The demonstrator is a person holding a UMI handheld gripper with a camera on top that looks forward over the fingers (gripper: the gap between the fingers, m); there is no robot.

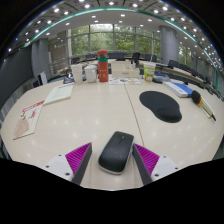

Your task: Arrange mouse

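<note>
The gripper reaches out low over a pale table, and a single dark mouse sits between its two fingers. The magenta pads flank the mouse on either side, and a sliver of table seems to show between each pad and the mouse's flank, so the claw reads as spread apart around the mouse rather than pressing on it. The mouse appears to rest on the table under its own weight, lengthwise along the fingers, which suits a squeeze across its narrow sides.

Taking the mouse as the landmark, one black oval mouse pad lies beyond it and off to its right, well apart. That pad is the likely place for the mouse, since arranging it probably means setting it there, though this is only a judgement from the layout. The pad lies flat and bare, with room for the mouse.

Further beyond the mouse, at the far side of the table, stands one orange-red container, with a few smaller pale items beside it that are too small to name. Beyond the mouse to its left lies a flat pale sheet or folder, and nearer on that side a paper with red print lies at the table's edge. Just past the mouse pad rests a flat blue item.
</note>
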